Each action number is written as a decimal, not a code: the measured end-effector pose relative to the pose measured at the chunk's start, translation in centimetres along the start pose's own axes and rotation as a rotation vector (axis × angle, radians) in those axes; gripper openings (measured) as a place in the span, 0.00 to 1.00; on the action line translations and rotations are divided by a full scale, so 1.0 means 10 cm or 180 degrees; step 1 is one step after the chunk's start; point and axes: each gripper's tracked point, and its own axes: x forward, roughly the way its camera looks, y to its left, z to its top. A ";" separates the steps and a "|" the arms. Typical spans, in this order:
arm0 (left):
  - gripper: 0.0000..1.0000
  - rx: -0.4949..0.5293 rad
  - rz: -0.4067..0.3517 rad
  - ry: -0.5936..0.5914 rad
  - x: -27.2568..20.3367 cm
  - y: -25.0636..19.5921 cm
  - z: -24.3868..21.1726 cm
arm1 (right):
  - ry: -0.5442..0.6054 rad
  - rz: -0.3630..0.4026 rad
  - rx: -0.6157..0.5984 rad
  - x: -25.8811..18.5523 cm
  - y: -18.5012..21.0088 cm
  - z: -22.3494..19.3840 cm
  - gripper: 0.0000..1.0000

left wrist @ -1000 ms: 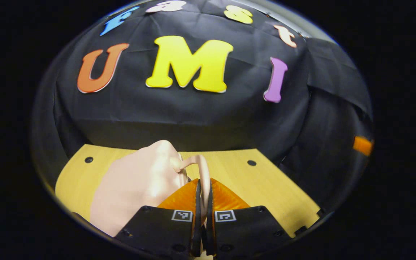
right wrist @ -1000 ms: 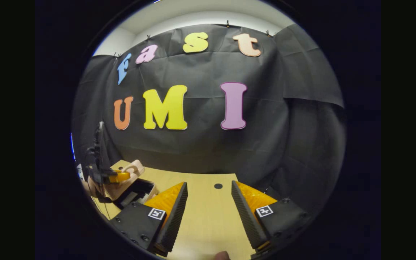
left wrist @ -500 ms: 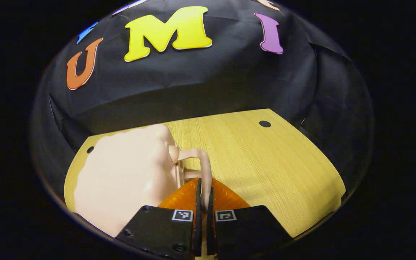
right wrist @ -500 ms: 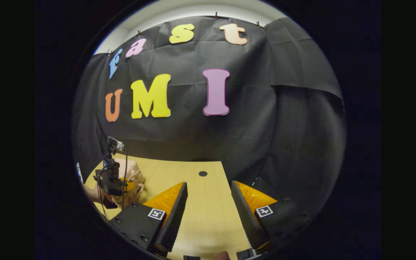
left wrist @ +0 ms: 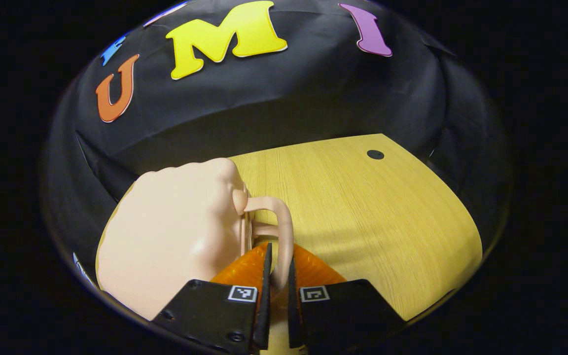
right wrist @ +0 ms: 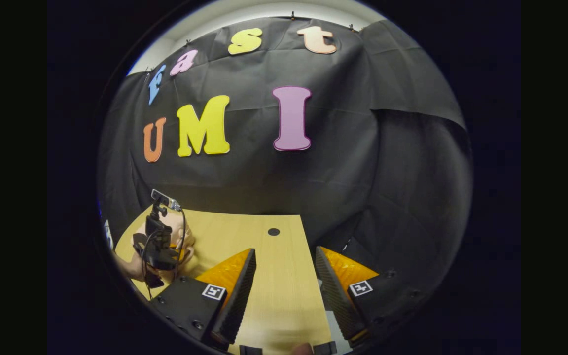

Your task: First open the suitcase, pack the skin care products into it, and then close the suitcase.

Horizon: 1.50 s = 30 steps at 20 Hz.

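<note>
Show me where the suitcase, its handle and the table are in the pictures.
suitcase (left wrist: 175, 231): left gripper view, on its rounded pink shell.
handle (left wrist: 284, 231): left gripper view, on the loop's outer bend.
table (left wrist: 372, 212): left gripper view, on bare wooden top.

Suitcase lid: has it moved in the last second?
Yes. In the right gripper view the pink suitcase was open a second ago; its lid has swung down toward the table, the left gripper holding its handle.

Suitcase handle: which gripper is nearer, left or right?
Left. The left gripper is clamped on the suitcase handle. The right gripper is open over bare table, off to the side of the suitcase.
</note>
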 end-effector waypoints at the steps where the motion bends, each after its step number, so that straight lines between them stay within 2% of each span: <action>1: 0.24 -0.0013 -0.0027 0.0051 -0.01 -0.01 -0.02 | 0.0008 0.0016 -0.0009 0.00 0.02 -0.02 0.72; 2: 0.31 -0.0011 -0.0061 0.0113 -0.04 -0.04 -0.06 | 0.0015 0.0038 -0.0012 0.01 0.05 -0.03 0.72; 4: 0.39 -0.0011 -0.0066 0.0168 -0.09 -0.04 -0.10 | 0.0022 0.0100 -0.0004 0.04 0.12 -0.03 0.72; 5: 0.47 -0.0042 -0.0121 0.0192 -0.15 -0.07 -0.12 | 0.0032 0.0153 0.0018 0.06 0.18 -0.03 0.72; 6: 0.65 -0.0051 -0.0155 0.0176 -0.18 -0.12 -0.12 | 0.0036 0.0194 0.0032 0.08 0.25 -0.04 0.68; 7: 0.70 -0.0020 -0.0158 0.0167 -0.25 -0.12 -0.13 | 0.0037 0.0246 0.0034 0.09 0.33 -0.03 0.72; 9: 0.84 0.0073 -0.0197 0.0184 -0.38 -0.17 -0.14 | 0.0047 0.0349 0.0038 0.12 0.51 -0.05 0.72; 10: 0.85 0.0113 -0.0333 0.0167 -0.48 -0.26 -0.12 | 0.0064 0.0433 0.0050 0.13 0.64 -0.06 0.73; 12: 0.84 0.0168 -0.0418 0.0051 -0.76 -0.28 0.01 | 0.0065 0.0545 0.0008 0.15 0.87 -0.06 0.72; 14: 0.86 0.0147 -0.0301 -0.0315 -1.07 -0.09 0.32 | -0.0028 0.0455 -0.0090 0.22 0.99 0.03 0.73; 16: 0.86 -0.0150 -0.0079 -0.0815 -1.42 0.22 0.73 | -0.0218 0.0291 -0.0173 0.27 1.10 0.26 0.73; 19: 0.88 -0.0517 0.0126 -0.1406 -1.82 0.70 1.30 | -0.0476 0.0344 -0.0047 0.27 1.45 0.67 0.72; 24: 0.88 -0.0675 0.0268 -0.2012 -2.36 1.31 1.87 | -0.0995 0.0370 0.0069 0.17 1.89 1.37 0.72; 25: 0.82 -0.0686 0.0279 -0.2117 -2.41 1.38 1.94 | -0.1098 0.0342 0.0088 0.13 1.94 1.47 0.67; 26: 0.82 -0.0671 0.0297 -0.2181 -2.47 1.44 1.99 | -0.1187 0.0322 0.0098 0.09 2.00 1.53 0.67; 27: 0.93 -0.0640 0.0343 -0.2239 -2.50 1.51 2.00 | -0.1236 0.0345 0.0110 0.06 2.10 1.56 0.70; 29: 0.95 -0.0645 0.0311 -0.2318 -2.54 1.54 2.03 | -0.1255 0.0324 0.0074 0.03 2.22 1.54 0.73; 30: 0.95 -0.0634 0.0259 -0.2348 -2.55 1.50 2.05 | -0.1254 0.0266 0.0045 0.01 2.24 1.53 0.68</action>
